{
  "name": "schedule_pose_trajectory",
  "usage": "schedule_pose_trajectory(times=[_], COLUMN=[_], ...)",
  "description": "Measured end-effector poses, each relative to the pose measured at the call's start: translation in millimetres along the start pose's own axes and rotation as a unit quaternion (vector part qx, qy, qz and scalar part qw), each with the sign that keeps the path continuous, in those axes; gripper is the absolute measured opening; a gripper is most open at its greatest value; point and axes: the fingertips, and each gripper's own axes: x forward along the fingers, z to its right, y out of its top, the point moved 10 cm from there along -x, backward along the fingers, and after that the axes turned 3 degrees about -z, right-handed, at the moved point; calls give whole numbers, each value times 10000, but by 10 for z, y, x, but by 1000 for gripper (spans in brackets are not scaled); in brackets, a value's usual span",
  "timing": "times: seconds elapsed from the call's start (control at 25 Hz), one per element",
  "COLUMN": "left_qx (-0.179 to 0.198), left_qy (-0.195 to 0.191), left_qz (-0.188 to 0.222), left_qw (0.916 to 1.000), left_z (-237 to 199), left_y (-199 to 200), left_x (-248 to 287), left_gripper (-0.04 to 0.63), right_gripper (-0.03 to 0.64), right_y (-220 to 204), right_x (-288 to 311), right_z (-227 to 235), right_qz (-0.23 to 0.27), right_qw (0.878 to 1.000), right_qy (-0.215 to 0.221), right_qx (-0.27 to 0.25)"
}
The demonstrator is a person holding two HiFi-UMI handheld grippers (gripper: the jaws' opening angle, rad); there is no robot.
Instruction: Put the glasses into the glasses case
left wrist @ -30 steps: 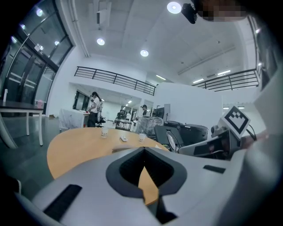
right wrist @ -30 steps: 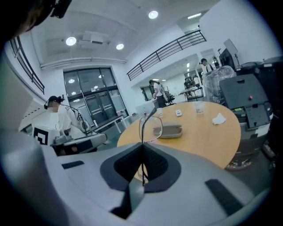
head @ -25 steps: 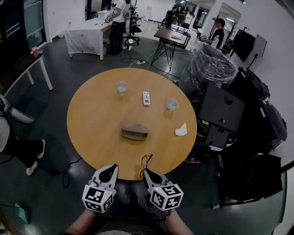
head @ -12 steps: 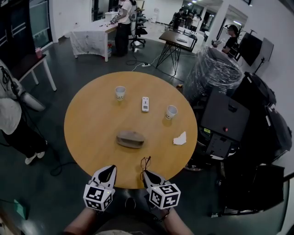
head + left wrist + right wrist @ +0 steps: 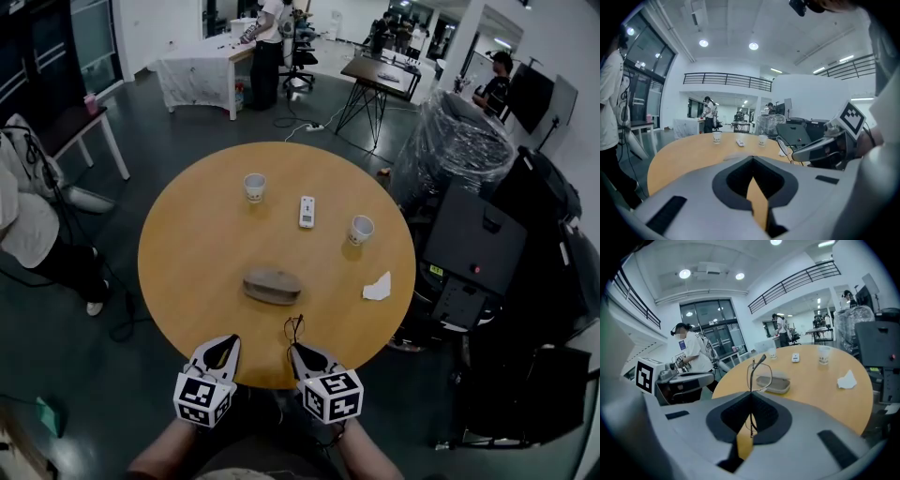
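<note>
Right gripper [image 5: 296, 350] clamped on the glasses [image 5: 751, 376]; left gripper [image 5: 226, 343], jaws together, empty; both at the table's [image 5: 187, 253] near edge, glasses case [image 5: 273, 285] beyond.

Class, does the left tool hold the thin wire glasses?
No, the right tool grips the thin wire glasses; the left tool is empty.
</note>
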Motion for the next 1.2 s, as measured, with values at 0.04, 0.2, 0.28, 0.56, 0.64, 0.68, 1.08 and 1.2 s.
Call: schedule_pose_trajectory(times=[0.04, 0.2, 0.28, 0.56, 0.64, 0.68, 1.08, 1.2], left_qx=[49, -17, -43, 17, 66, 93, 296, 338], left_qy=[21, -73, -137, -360, -422, -458, -806, -883], left_qz=[-16, -40, -78, -320, -414, -464, -909, -978], left_qw=[10000, 10000, 9999, 9988, 9982, 9978, 9922, 9907], left_z=[-14, -78, -132, -447, -536, -576, -858, -900], left_y=[-3, -40, -48, -113, -146, -163, -279, -279], left_x=[22, 180, 274, 664, 774, 825, 1397, 1549], left_gripper=[6, 6, 6, 6, 6, 6, 6, 6], right_gripper=[-12, -12, -12, -12, -11, -11, -12, -11], right_y=[11, 37, 57, 128, 136, 135, 100, 159], right_x=[27, 122, 182, 545, 661, 717, 1217, 1314], right_z=[3, 32, 36, 59, 46, 38, 160, 198], right_qz=[-34, -110, -167, -601, -853, -1002, -2124, -2279], right_qw=[10000, 9999, 9997, 9975, 9951, 9934, 9755, 9719], right_qy=[10, -25, -67, -192, -265, -296, -307, -335], right_qx=[-44, -123, -181, -326, -427, -479, -477, -485])
